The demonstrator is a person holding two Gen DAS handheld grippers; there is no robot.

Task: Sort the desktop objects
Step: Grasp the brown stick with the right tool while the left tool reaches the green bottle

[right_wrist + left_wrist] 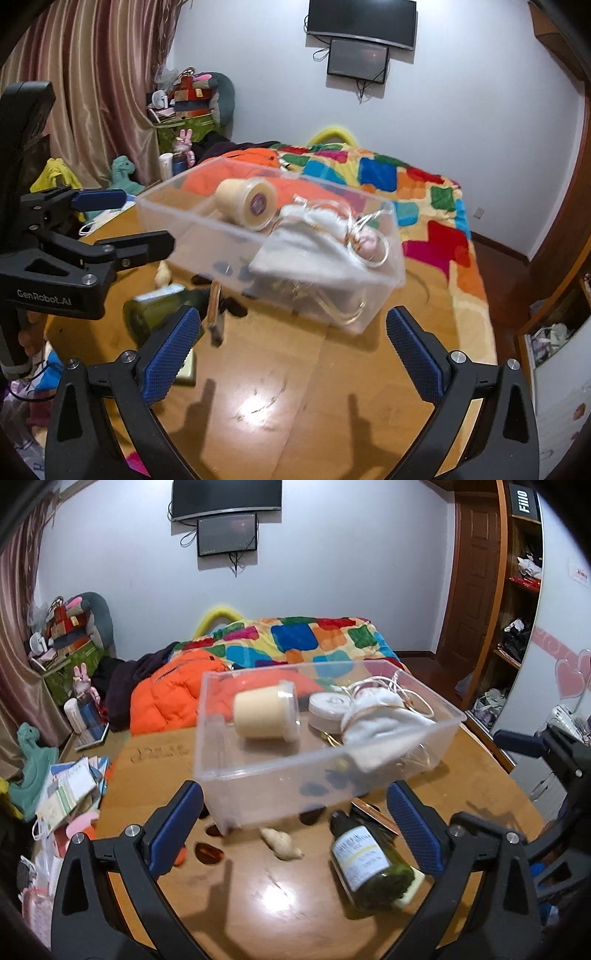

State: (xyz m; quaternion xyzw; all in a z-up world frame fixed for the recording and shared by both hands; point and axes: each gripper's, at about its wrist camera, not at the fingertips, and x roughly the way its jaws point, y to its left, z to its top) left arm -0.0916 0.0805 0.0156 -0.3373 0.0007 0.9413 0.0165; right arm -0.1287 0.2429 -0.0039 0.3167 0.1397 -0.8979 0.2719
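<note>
A clear plastic box (258,786) stands on the wooden table (258,904). It holds a cream jar (264,714) lying on its side, a round white tin (327,709) and a white drawstring pouch (380,727). In front of the box lie a green bottle (369,867) and a small beige shell (282,843). My left gripper (295,830) is open and empty, just short of the box. My right gripper (293,354) is open and empty, near the box (192,225); the bottle (162,310) lies to its left.
A bed with a colourful quilt (314,638) and an orange jacket (166,698) lies behind the table. Papers and toys (66,794) crowd the table's left edge. The left gripper shows at the left of the right wrist view (125,225). A small brown piece (216,314) lies beside the bottle.
</note>
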